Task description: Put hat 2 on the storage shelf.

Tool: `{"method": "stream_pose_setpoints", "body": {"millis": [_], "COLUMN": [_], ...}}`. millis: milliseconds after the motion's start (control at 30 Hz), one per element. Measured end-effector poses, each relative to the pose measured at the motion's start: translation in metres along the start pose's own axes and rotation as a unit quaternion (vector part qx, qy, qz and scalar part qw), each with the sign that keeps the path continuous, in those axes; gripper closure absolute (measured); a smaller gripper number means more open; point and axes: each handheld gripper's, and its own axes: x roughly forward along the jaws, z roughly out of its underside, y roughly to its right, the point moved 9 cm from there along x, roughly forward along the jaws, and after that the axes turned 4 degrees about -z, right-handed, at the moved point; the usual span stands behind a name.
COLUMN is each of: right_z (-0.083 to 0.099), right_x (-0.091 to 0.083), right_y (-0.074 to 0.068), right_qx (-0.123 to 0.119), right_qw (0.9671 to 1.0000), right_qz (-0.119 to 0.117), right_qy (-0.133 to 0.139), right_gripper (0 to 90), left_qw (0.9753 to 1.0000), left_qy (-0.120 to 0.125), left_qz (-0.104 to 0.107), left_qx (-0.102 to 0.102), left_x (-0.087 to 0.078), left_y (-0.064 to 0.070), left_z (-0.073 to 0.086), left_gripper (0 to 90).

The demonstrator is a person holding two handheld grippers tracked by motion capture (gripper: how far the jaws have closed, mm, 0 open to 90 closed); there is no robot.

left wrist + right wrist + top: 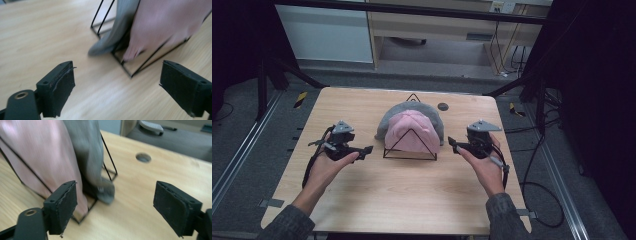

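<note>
A pink knit hat (412,131) and a grey knit hat (388,118) hang over a black wire rack (410,150) at the middle of the table, the pink one nearer me. My left gripper (368,149) is held open left of the rack, nothing between its jaws. My right gripper (453,144) is held open right of the rack, also empty. In the left gripper view the pink hat (165,25) and grey hat (120,27) drape over the rack (140,67) ahead. The right gripper view has the pink hat (40,157), grey hat (90,155) and rack wires (110,167).
The wooden table (377,200) has a round hole (442,106) behind the hats, also in the right gripper view as the hole (143,157). Dark frame posts and cables stand at both sides. A person's hands and grey sleeves come in from the near edge.
</note>
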Motion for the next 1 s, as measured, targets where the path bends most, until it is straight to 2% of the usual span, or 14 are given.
{"method": "stream_pose_setpoints", "body": {"millis": [67, 167, 333, 433, 600, 733, 800, 833, 867, 933, 1000], "right_z": [0.014, 0.032, 0.062, 0.081, 0.098, 0.114, 0.124, 0.128, 0.129, 0.130, 0.130], "right_x": [-0.002, -0.004, -0.001, 0.003, 0.007, 0.012, 0.016, 0.018, 0.020, 0.021, 0.021], "right_y": [0.001, 0.002, 0.000, -0.002, -0.001, -0.003, -0.005, -0.004, -0.005, -0.006, -0.006], "right_qx": [0.002, 0.017, 0.032, 0.041, 0.052, 0.051, 0.043, 0.034, 0.025, 0.028, 0.028], "right_qw": [1.0000, 0.9997, 0.9987, 0.9971, 0.9946, 0.9920, 0.9897, 0.9894, 0.9909, 0.9931, 0.9930], "right_qz": [0.004, 0.007, 0.005, 0.003, 0.005, 0.004, 0.006, 0.015, 0.015, 0.014, 0.014], "right_qy": [-0.007, -0.015, -0.039, -0.065, -0.090, -0.116, -0.136, -0.140, -0.131, -0.113, -0.114], "right_gripper": [15.9, 14.8, 11.8, 9.8, 8.0, 7.6, 6.0, 2.2, 0.4, 0.3, 0.3], "left_qw": [0.9999, 0.9993, 0.9978, 0.9968, 0.9958, 0.9963, 0.9967, 0.9965, 0.9971, 0.9979, 0.9983], "left_qy": [-0.012, -0.036, -0.065, -0.080, -0.091, -0.086, -0.076, -0.071, -0.064, -0.051, -0.042], "left_qz": [-0.002, -0.009, -0.010, -0.007, -0.001, -0.006, -0.013, -0.019, -0.017, -0.017, -0.017], "left_qx": [-0.004, 0.007, 0.006, 0.008, 0.002, 0.007, 0.025, 0.038, 0.037, 0.036, 0.036], "left_x": [-0.002, -0.001, 0.006, 0.011, 0.016, 0.016, 0.018, 0.018, 0.018, 0.018, 0.018], "left_y": [-0.005, -0.013, -0.017, -0.017, -0.018, -0.019, -0.021, -0.023, -0.024, -0.025, -0.025], "left_z": [0.015, 0.037, 0.067, 0.079, 0.091, 0.092, 0.094, 0.095, 0.096, 0.096, 0.097], "left_gripper": [9.0, 8.4, 7.3, 6.7, 5.2, 4.3, 3.3, 2.9, 2.1, 2.0, 1.7]}}
